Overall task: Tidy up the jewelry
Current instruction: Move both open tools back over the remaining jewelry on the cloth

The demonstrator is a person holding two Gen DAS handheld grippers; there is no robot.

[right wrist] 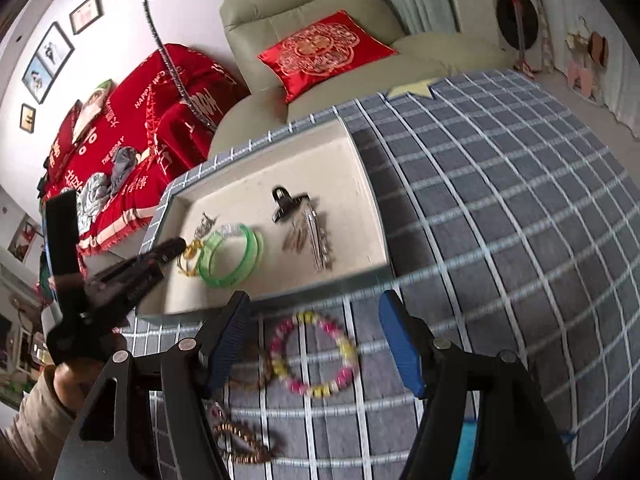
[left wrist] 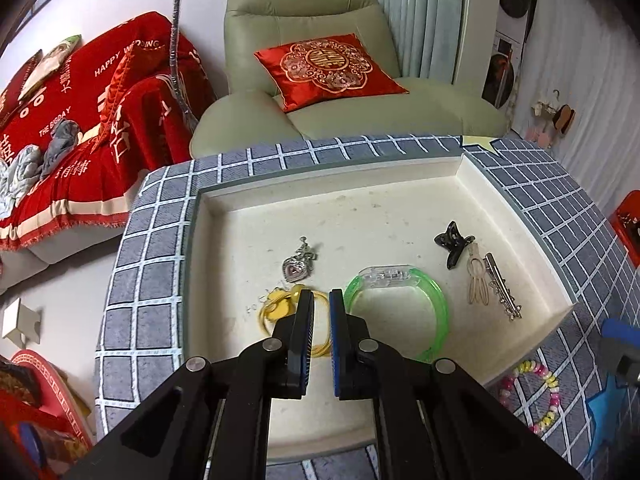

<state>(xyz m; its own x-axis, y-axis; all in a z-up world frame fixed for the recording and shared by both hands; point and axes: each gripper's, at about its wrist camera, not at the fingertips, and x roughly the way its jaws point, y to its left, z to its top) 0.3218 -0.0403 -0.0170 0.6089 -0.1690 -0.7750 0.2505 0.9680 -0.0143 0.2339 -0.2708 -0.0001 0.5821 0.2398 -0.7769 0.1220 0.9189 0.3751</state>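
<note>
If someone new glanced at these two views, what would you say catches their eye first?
Probably the translucent green plastic bangle, lying in the shallow cream tray beside a yellow cord bracelet. Next, the pink-and-yellow beaded bracelet on the grey checked cloth, framed by the open right gripper. Behind, a red embroidered cushion sits on the pale green armchair.

The left gripper [left wrist: 321, 300] hangs over the near part of a cream tray [left wrist: 476, 184], its jaws a narrow gap apart with nothing between them. Just beyond its tips lie a yellow cord [left wrist: 280, 304] on the left and a green bangle [left wrist: 434, 300] on the right. A heart pendant [left wrist: 297, 266] sits farther back. Right of the bangle are a black claw clip [left wrist: 452, 242] and a silver hair clip [left wrist: 502, 290]. A beaded bracelet [left wrist: 540, 392] lies on the checked cloth [left wrist: 152, 248] outside the tray's near right corner.
</note>
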